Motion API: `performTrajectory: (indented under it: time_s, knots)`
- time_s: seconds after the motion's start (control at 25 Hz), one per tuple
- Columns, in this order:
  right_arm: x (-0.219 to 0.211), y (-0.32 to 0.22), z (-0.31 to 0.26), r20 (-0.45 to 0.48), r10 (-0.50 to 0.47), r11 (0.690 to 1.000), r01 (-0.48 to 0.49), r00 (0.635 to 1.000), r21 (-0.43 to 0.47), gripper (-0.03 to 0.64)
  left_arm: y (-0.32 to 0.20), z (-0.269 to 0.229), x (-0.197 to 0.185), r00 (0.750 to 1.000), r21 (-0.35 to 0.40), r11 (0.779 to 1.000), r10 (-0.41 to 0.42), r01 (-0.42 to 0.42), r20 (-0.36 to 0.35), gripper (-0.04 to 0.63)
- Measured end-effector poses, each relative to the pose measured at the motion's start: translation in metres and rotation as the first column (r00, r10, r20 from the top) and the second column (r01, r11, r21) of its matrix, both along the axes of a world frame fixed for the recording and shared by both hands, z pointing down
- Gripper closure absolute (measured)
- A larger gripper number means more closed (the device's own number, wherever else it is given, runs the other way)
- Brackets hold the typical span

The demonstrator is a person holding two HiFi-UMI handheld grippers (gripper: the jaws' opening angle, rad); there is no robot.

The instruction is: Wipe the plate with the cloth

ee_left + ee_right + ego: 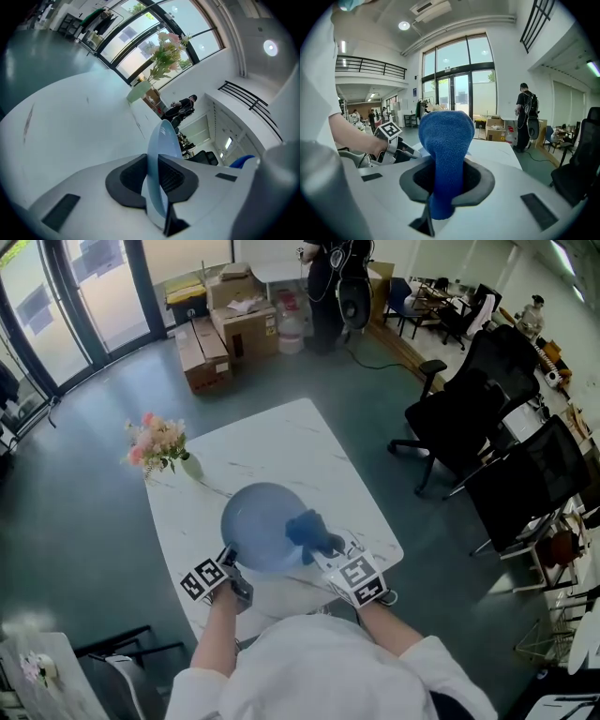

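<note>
Clamps the rim of the plate [258, 521] in the left gripper [230, 555]; pinches the blue cloth [306, 527] in the right gripper [324, 547], bunched just ahead of its jaws.

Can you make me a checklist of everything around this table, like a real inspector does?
Surface: white table with faint dark streaks.
Job's things: pale blue plate; blue cloth over its right side, contact unclear.
Clutter: vase of pink flowers near the table's far left corner.
Grippers: left claw shut on the plate's rim; right claw shut on the cloth.
Cables: black cable on the floor beyond the table.
Surroundings: cardboard boxes, black office chairs, a person standing far off.
</note>
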State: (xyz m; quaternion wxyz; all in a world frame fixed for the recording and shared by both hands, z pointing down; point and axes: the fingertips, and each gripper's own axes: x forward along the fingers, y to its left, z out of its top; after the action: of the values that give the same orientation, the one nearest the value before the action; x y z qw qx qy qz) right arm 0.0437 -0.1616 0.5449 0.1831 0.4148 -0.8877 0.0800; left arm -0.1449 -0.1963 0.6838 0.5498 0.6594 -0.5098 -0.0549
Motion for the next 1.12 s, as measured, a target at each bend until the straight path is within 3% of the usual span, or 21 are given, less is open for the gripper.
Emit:
performTrajectory:
  time_s: [0.8,1.12]
  knots:
    - [0.025,0.010,0.015,0.024,0.087,0.994,-0.085,0.996,-0.069,0.532,-0.018,0.045,0.008,0.998,-0.130,0.990,-0.059,0.055,-0.026,0.541]
    - [0.022,0.015,0.018,0.024,0.080,0.994,-0.078,0.997,-0.080,0.532,-0.015,0.060,0.004,0.997,-0.176,0.982,-0.072,0.074,0.016,0.541]
